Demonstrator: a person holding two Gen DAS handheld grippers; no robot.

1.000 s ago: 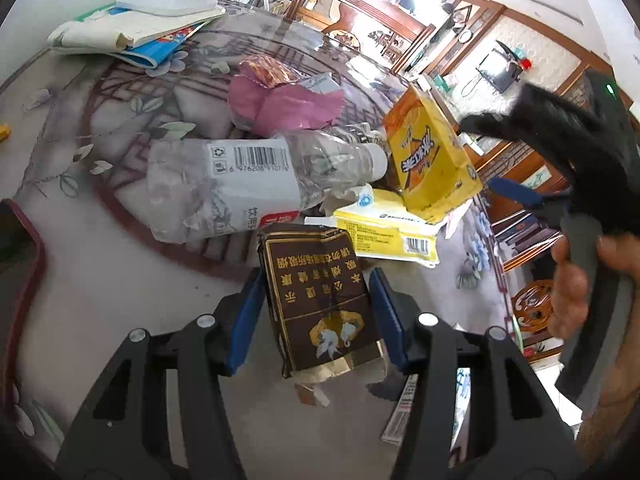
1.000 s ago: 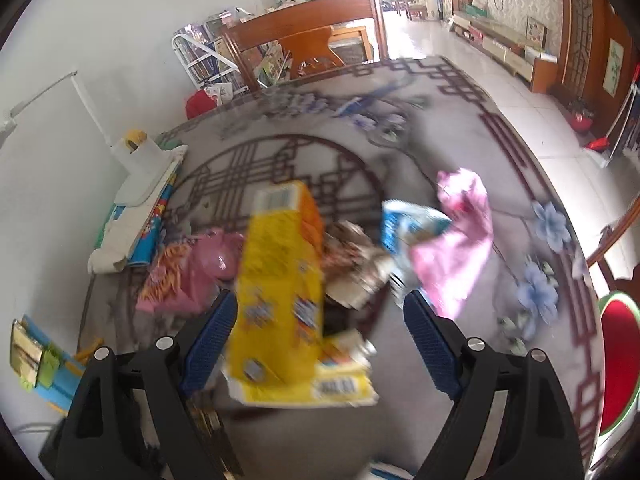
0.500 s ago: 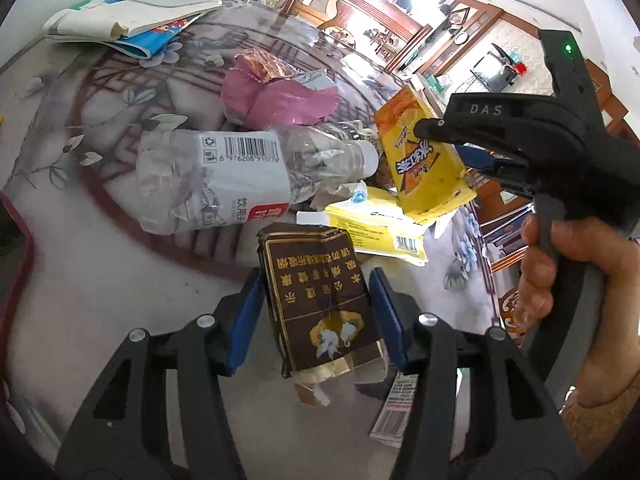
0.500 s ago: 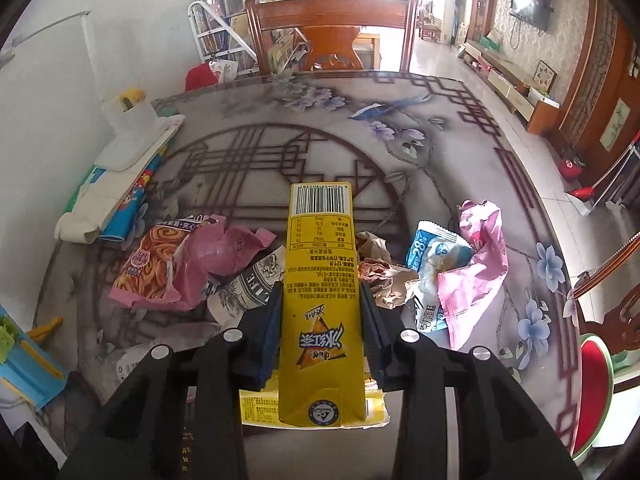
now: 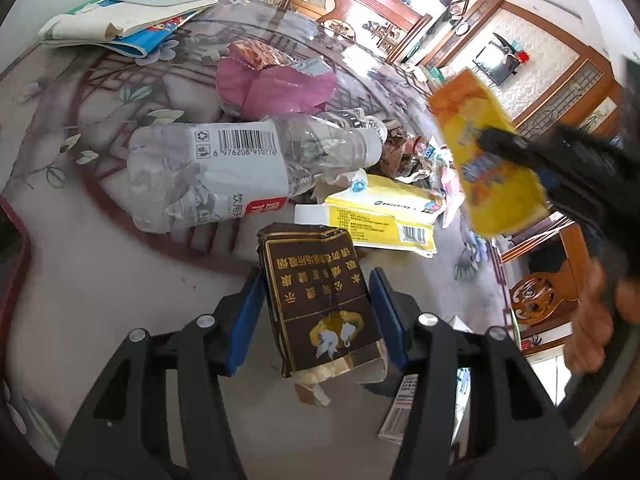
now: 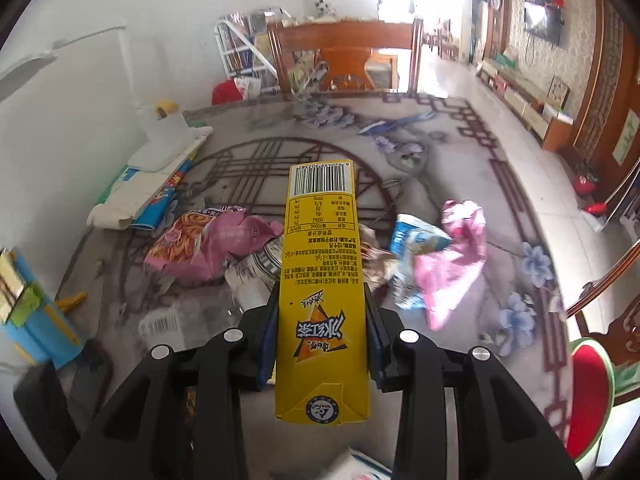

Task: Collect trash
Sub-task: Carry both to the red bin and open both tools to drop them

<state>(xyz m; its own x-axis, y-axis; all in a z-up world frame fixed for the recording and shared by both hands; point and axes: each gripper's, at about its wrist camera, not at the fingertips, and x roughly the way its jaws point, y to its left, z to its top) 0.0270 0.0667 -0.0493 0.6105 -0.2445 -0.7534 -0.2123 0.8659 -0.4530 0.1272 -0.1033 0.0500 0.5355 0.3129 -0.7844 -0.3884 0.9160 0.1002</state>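
Right hand-held gripper point(image 6: 322, 330) jaws just closed in, now pinching the yellow carton point(image 6: 322, 280), held clear above the worktop point(image 6: 440, 160). Left hand-held gripper point(image 5: 316, 312) clamps a crushed brown pack point(image 5: 320, 300) by its sides. Bottle point(image 5: 224, 172), flat yellow box point(image 5: 380, 216) and pink wrappers point(image 5: 276, 88) lie on the worktop beyond.

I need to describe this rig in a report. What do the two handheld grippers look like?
The left gripper and the right gripper are built alike: black plastic frames with cut-out openings, round silver screw heads at the joints, and two fingers faced with blue pads. No cables or sleeves show. The left wrist view blurs the right gripper's black handle.
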